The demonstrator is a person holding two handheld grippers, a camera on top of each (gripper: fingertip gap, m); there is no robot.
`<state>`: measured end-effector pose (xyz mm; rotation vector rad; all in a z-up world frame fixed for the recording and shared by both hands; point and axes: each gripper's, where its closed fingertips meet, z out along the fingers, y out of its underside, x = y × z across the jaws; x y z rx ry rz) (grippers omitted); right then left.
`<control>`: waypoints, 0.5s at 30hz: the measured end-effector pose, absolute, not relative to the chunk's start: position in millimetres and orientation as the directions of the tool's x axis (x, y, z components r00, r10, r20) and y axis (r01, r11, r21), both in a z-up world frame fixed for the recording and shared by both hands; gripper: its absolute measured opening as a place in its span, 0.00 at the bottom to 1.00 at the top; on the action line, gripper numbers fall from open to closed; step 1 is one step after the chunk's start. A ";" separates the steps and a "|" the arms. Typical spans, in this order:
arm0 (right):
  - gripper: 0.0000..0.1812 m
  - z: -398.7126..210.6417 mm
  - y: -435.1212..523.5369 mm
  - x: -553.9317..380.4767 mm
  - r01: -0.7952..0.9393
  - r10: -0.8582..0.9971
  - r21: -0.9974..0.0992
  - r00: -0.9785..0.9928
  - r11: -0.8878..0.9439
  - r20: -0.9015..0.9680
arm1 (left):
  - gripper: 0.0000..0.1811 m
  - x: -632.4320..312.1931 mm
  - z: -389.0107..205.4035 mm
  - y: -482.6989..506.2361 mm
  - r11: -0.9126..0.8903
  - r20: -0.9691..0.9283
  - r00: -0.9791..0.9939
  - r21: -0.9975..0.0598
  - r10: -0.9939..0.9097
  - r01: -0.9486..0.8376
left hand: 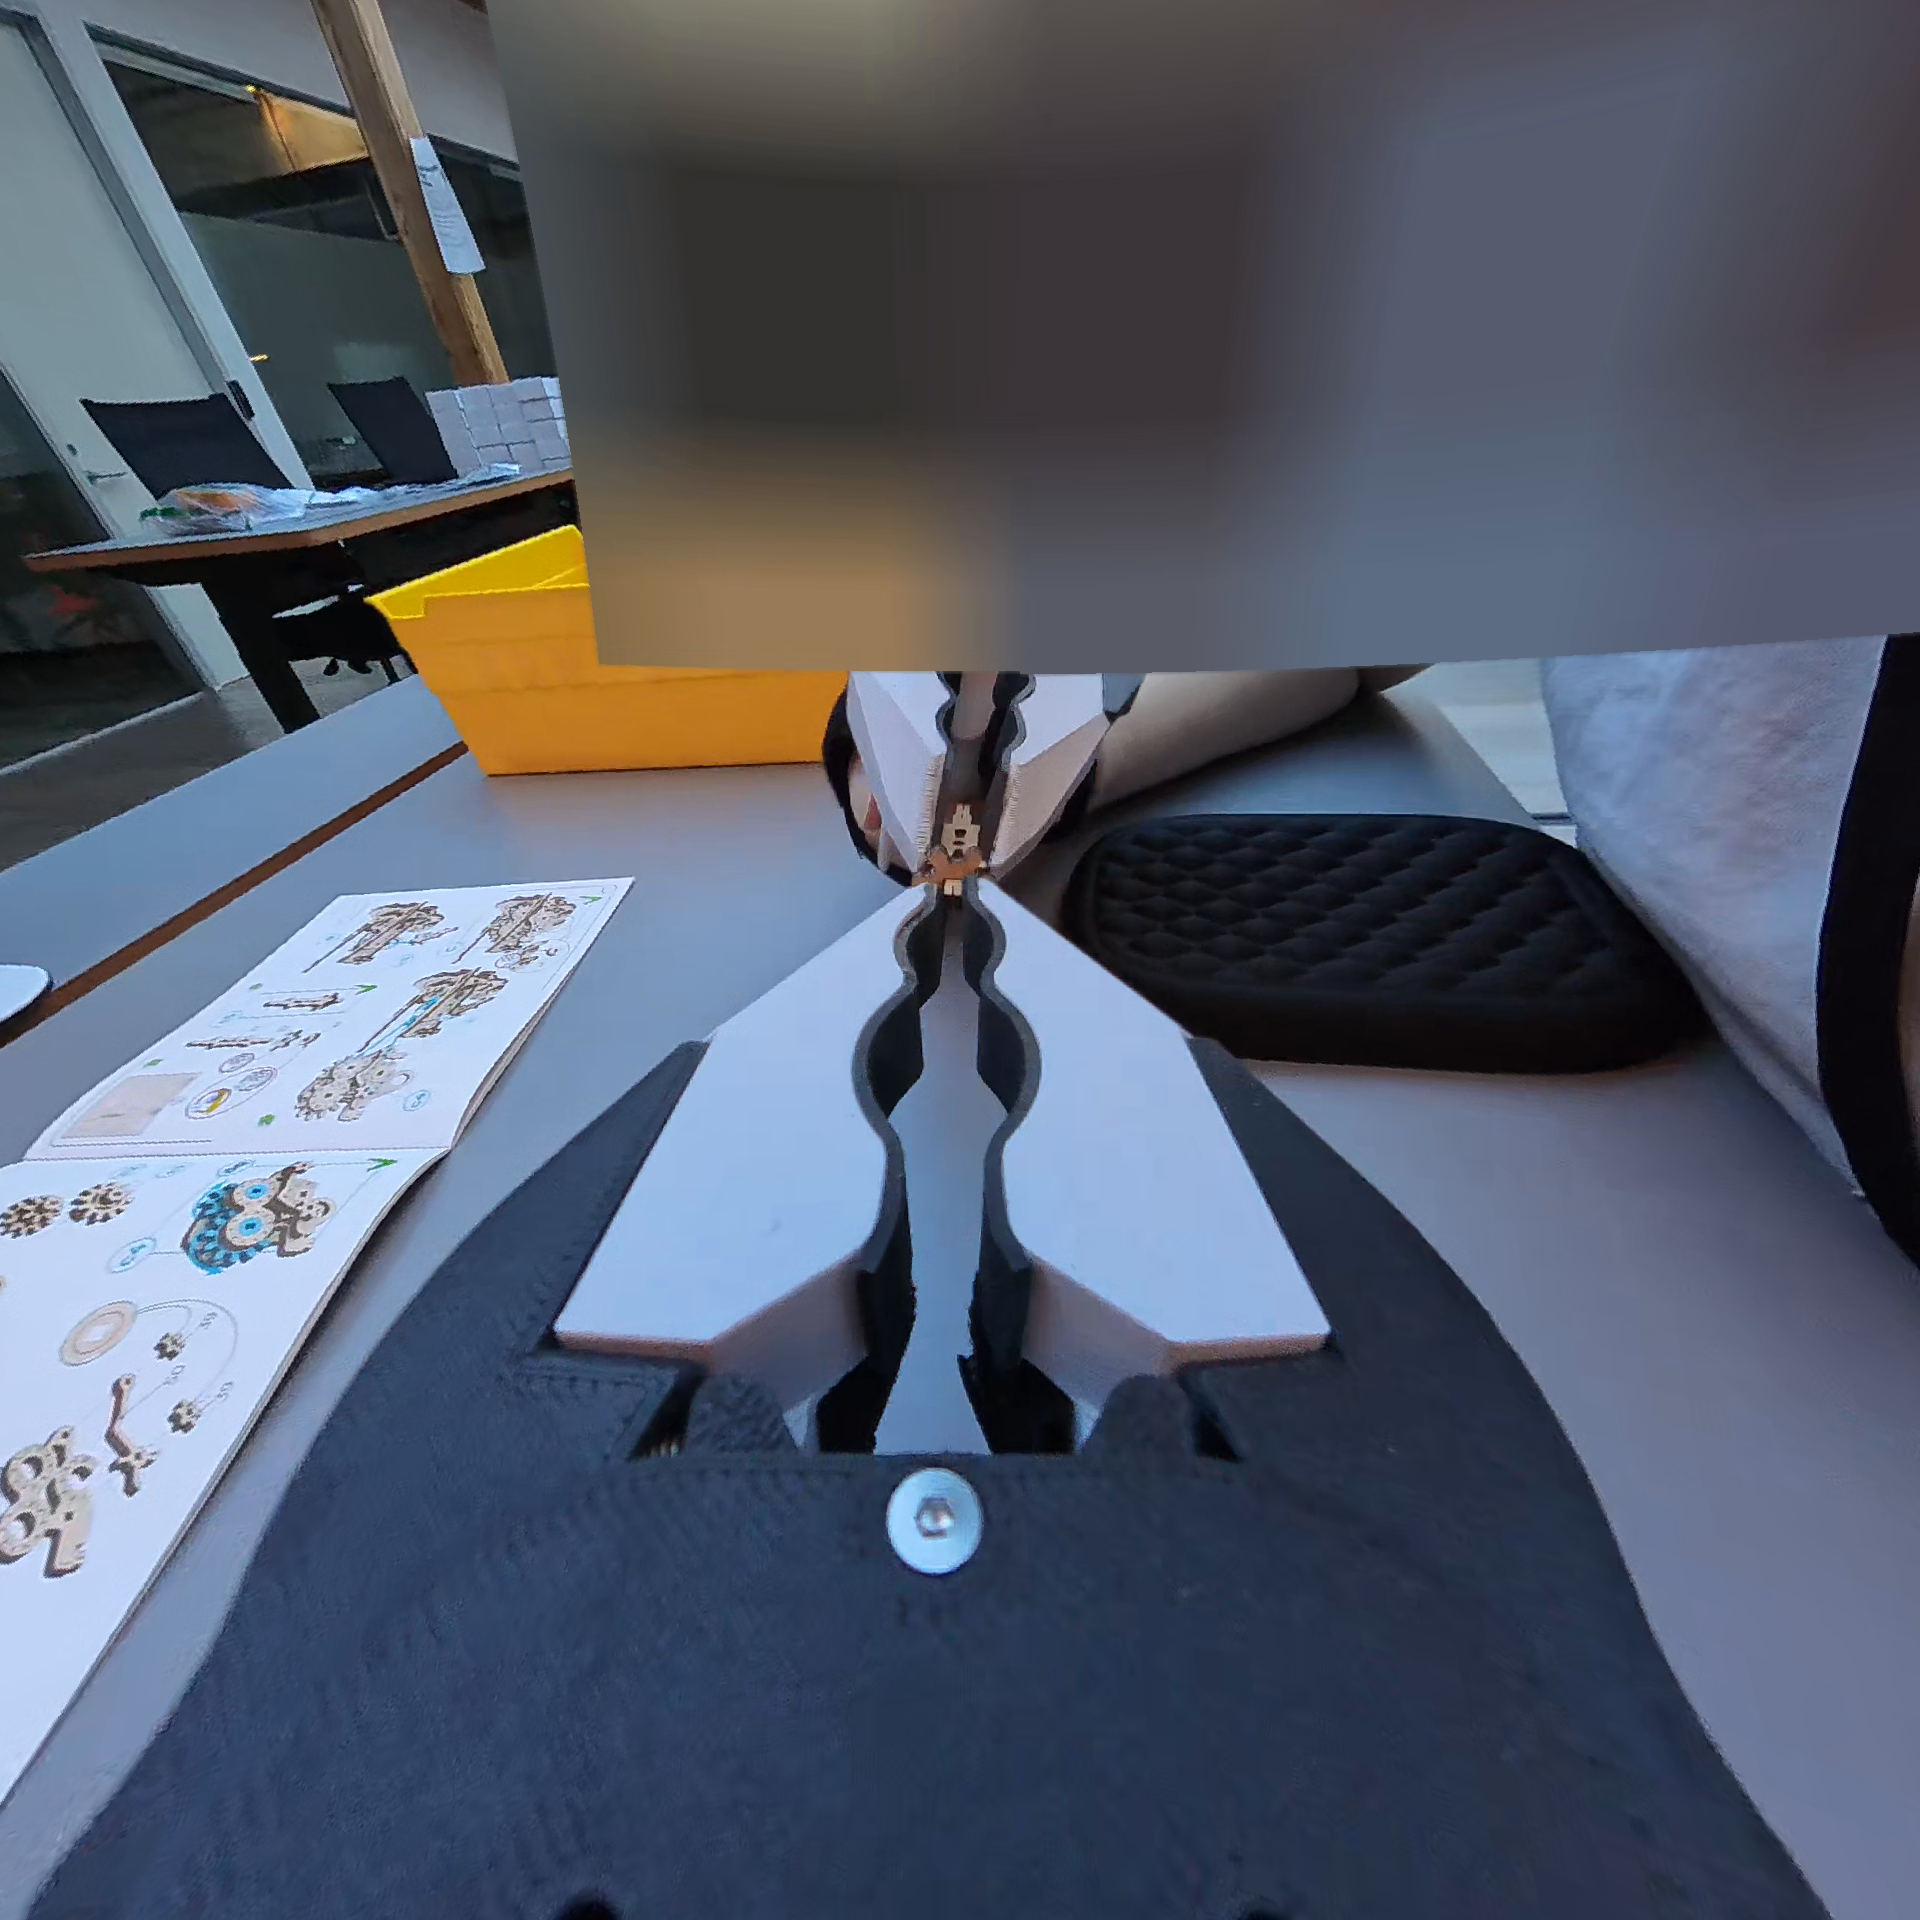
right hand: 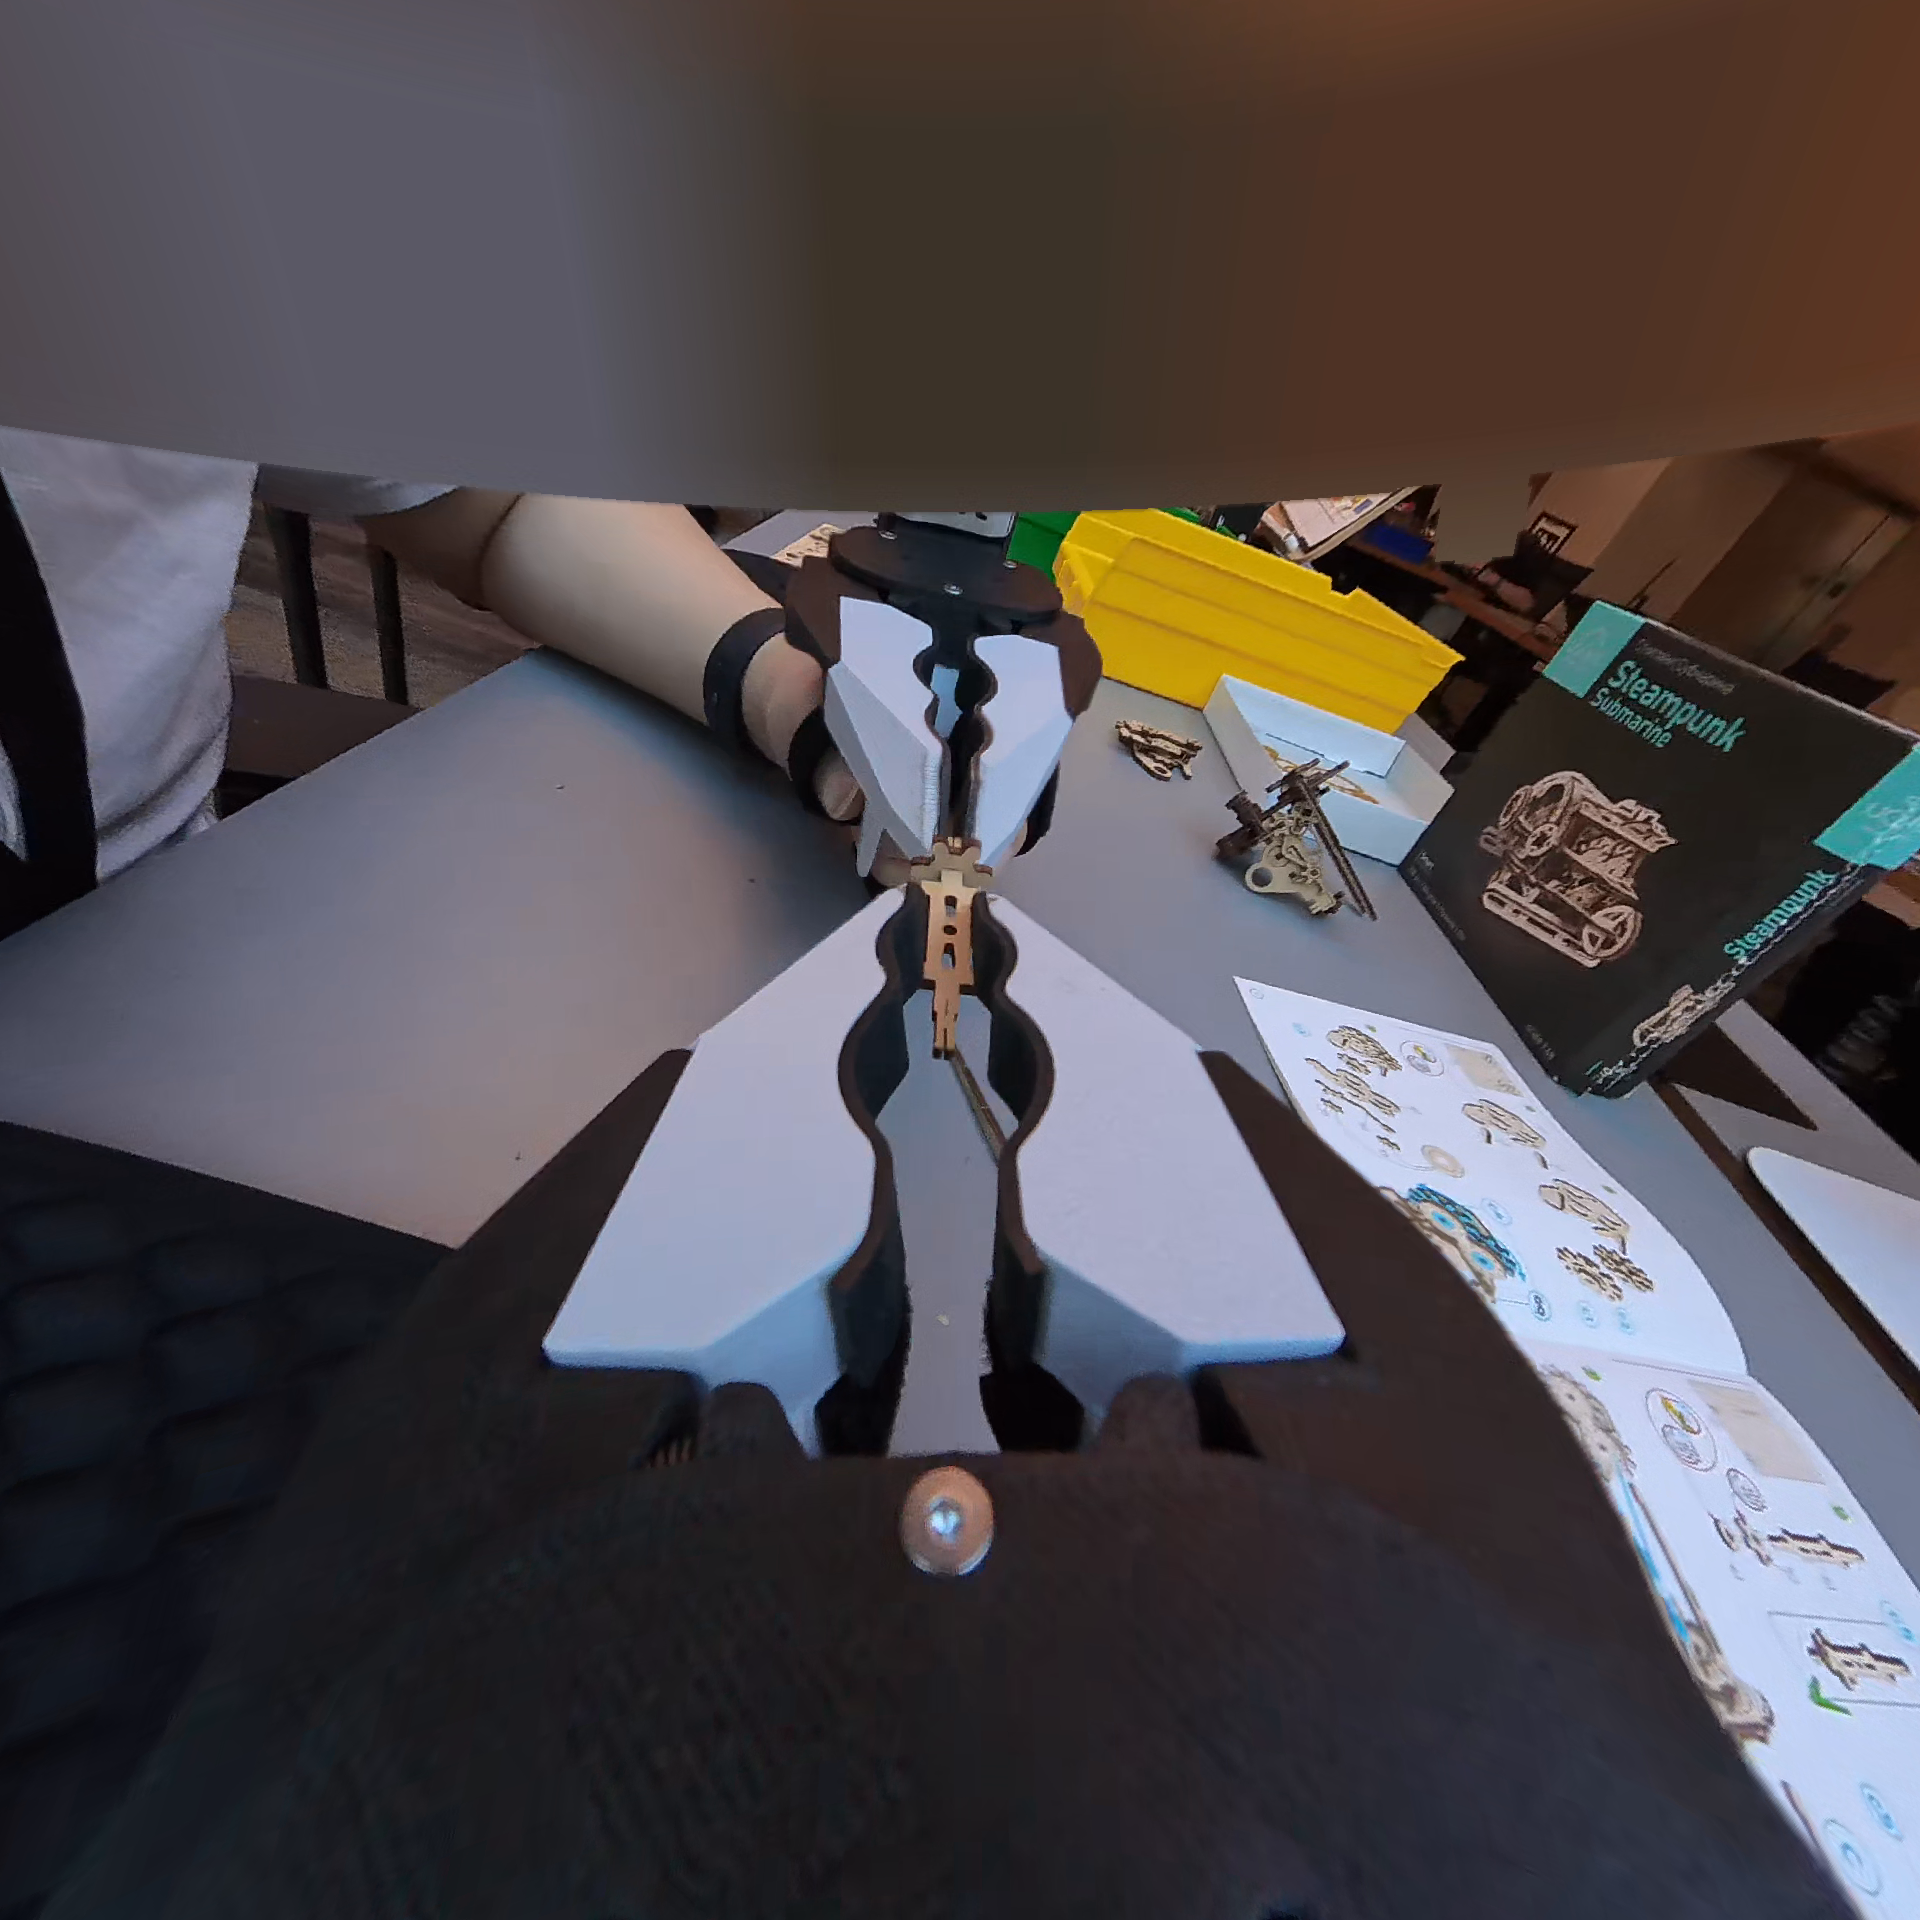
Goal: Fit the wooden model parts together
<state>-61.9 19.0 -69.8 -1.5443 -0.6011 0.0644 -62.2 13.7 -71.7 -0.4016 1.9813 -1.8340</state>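
Closest to each lens sits the matte black printed body of the gripper, ribbed with layer lines and pinned by a bright steel screw, from which two pale grey wedge fingers with wavy black rubber pads run forward. Seen from the right wrist, the right gripper [right hand: 948, 904] is clamped on a long slotted wooden strip [right hand: 948, 961], thin laser-cut ply with square holes and a notched, darkened edge, lying along the gap between the pads. Seen from the left wrist, the left gripper [left hand: 948, 896] is pinched down on a small cross-shaped wooden piece [left hand: 951, 868], and the two tips meet nose to nose above the grey table [left hand: 727, 821]. This looks like the joining step itself: the strip's end tab is at or just entering the small piece's slot, though whether it is seated I cannot tell. Next, I judge, comes a straight, gentle push along the strip's axis, since ply this thin would snap if twisted. Beside the grippers lies a glossy instruction booklet [right hand: 1455, 1122]; a quilted black pad [left hand: 1382, 935] rests near. Farther off stand a part-built model [right hand: 1288, 852], a dark kit box [right hand: 1662, 862], a white tray [right hand: 1340, 769] and yellow bins [right hand: 1247, 613].
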 end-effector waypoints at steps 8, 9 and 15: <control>0.03 -68.1 18.2 -63.2 0.284 0.433 -0.958 0.861 0.028 0.268 | 0.00 -64.1 -68.1 13.0 0.070 -0.101 -0.876 -0.995 -0.472 0.077; 0.03 -70.2 18.7 -62.3 0.295 0.428 -0.955 0.862 0.016 0.273 | 0.01 -64.5 -69.7 12.7 0.086 -0.111 -0.875 -0.993 -0.471 0.080; 0.03 -73.2 18.8 -63.7 0.293 0.426 -0.956 0.867 -0.012 0.260 | 0.01 -65.8 -74.7 12.7 0.142 -0.165 -0.866 -0.984 -0.472 0.110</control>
